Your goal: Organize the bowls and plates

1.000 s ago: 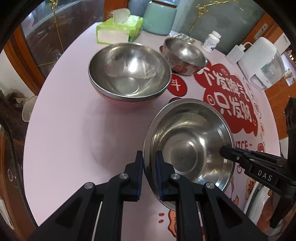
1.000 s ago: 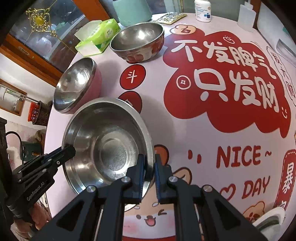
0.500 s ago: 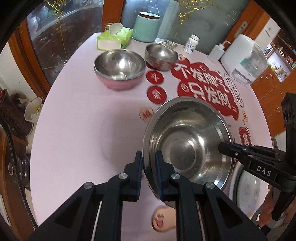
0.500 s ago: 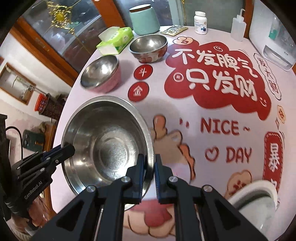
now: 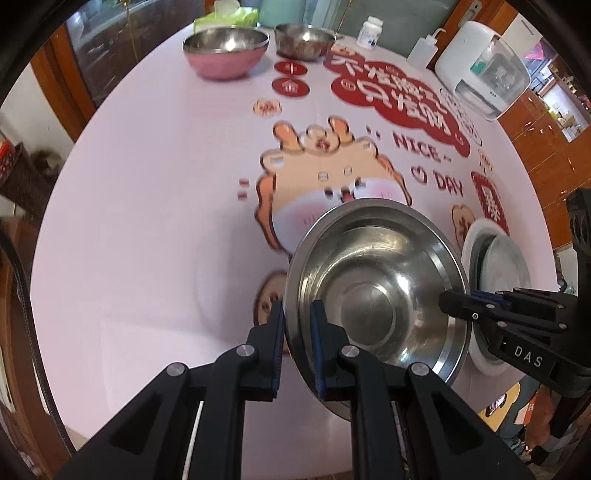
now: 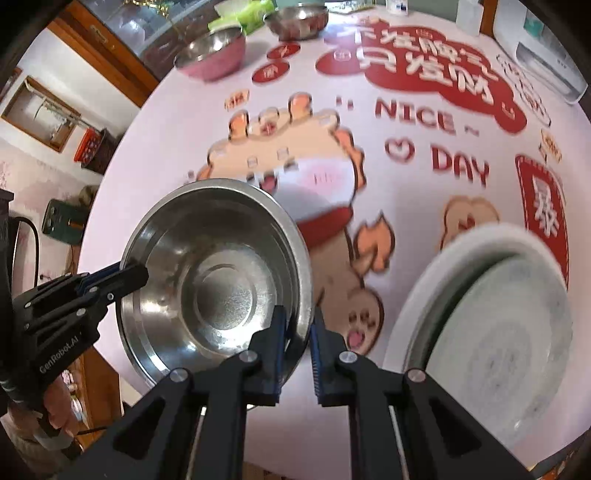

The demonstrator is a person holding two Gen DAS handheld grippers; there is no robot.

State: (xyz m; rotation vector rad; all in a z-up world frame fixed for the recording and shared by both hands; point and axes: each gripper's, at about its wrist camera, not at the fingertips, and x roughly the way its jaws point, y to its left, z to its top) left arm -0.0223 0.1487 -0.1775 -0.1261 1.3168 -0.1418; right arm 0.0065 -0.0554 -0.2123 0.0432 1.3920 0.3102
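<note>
- Two-handed carry: big steel bowl [image 5: 373, 295] is off the tabletop [image 5: 147, 206], gripped on opposite rims. Left gripper [image 5: 297, 321] has its fingers narrowed onto the near-left rim; right gripper [image 6: 298, 325] does the same on the other side, one finger inside the bowl and one outside.
- What's changed: vs. 1 s ago the bowl has travelled from the far end, next to the pink bowl, to the near edge of the tabletop. The cartoon-animal print, hidden under it before, is now in full view beyond it.
- New in shot: a stack of white plates [image 6: 491, 317] w/ a grey-speckled one on top, just right of the held bowl. It was barely visible at frame edge 1 s ago.
- Meaning for the task (judgement): the bowl is being brought to the plate pile, prob. to sit on or beside it. Transport looks nearly done; set-down and release are left.
- Blur on the print suggests the rig is moving fast.
- Count, bowls: 3 steel total. 1 in the grippers, 1 pink-sided bowl [image 5: 226, 51] and 1 red-patterned bowl [image 5: 304, 40] at the far end, near each other, well apart from the carried one.
- Count, plates: at least 2 in the stack; exact no. can't be told.
- Count, other: 1 green tissue pack [image 5: 227, 14], 1 white pill bottle [image 5: 370, 31], 1 squeeze bottle [image 5: 421, 51], 1 white appliance [image 5: 480, 70].
</note>
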